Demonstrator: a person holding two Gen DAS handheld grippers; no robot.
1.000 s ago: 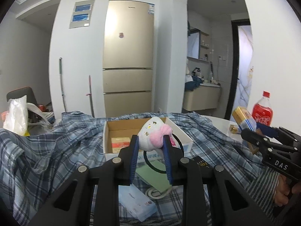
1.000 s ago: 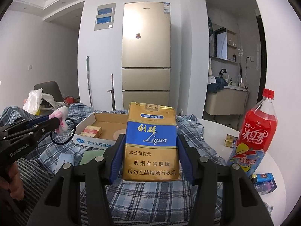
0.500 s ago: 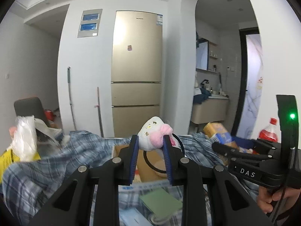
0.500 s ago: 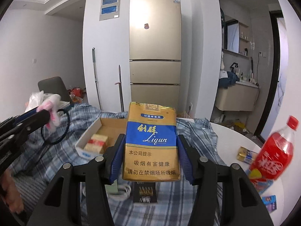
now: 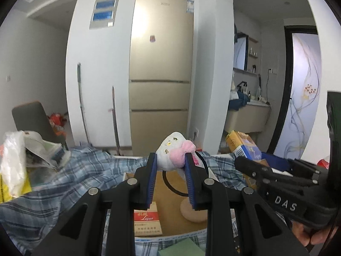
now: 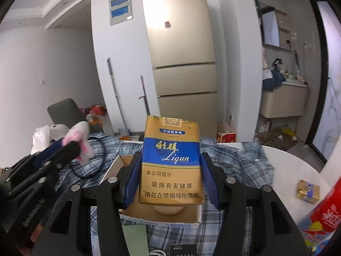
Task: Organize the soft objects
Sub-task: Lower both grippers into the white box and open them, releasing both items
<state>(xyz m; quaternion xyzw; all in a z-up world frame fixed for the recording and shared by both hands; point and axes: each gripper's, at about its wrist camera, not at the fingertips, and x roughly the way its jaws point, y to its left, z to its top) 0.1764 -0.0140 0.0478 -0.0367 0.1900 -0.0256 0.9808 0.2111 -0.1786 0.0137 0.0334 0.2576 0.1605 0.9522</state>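
Now both claws are loaded. The left claw [image 5: 170, 166] is clamped on a small plush [image 5: 173, 152], white with a pink bow, a black loop [image 5: 172, 186] hanging from it; the right claw [image 6: 170, 170] is clamped on a soft cigarette pack [image 6: 171, 160], held upright. Just below and ahead of both tips sits an open cardboard box [image 5: 168, 224] on a plaid cloth [image 5: 74, 177].

Judging by that, the task looks partway through: a red pack [image 5: 147, 220] and a round beige puff [image 5: 192, 212] already lie in the box, while the two held things are above it, not yet released. Another yellow pack [image 6: 308, 191] lies well off to the right on the white table [image 6: 283, 164].

Only the left view shows the red pack inside the box. Only the right view shows the stray yellow pack, the table, and a red bottle [image 6: 321, 211] at its edge.
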